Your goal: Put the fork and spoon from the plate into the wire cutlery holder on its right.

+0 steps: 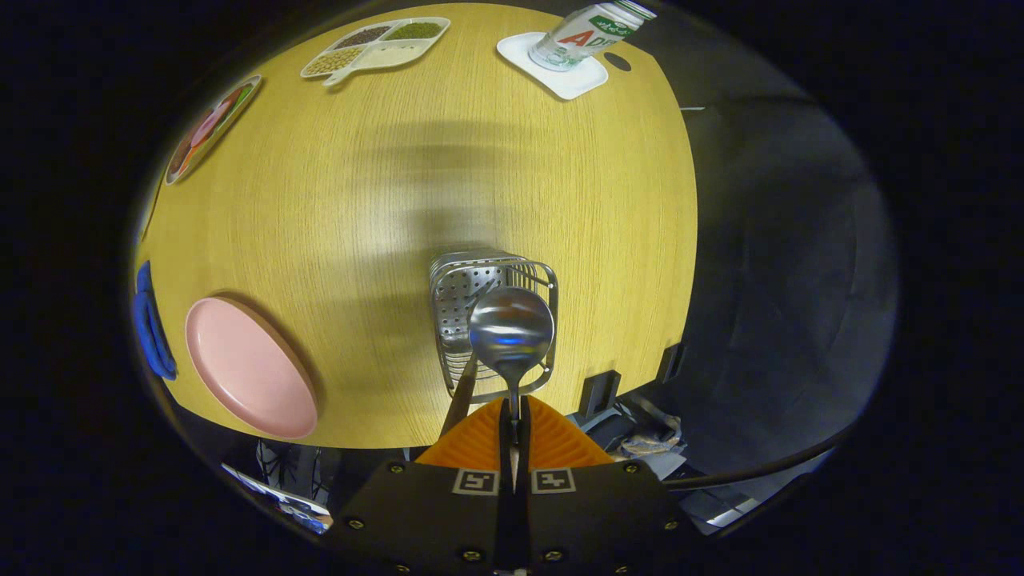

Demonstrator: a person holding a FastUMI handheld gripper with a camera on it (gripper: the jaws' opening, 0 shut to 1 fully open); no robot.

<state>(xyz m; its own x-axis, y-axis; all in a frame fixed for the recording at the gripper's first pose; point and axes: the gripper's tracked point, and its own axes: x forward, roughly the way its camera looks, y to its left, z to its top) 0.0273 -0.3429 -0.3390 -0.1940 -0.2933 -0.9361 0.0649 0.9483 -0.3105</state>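
Gripping the spoon by its thin handle, gripper fingers clamped together on it, above the wire cutlery holder; stiff, smooth metal, probably slippery.

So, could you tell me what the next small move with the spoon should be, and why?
Probably lower it straight down into the wire cutlery holder and only then open. The gripper is shut on the spoon by its handle, with the bowl hanging over the holder's open top. A handle, likely the fork's, already leans out of it, and the pink plate is bare.
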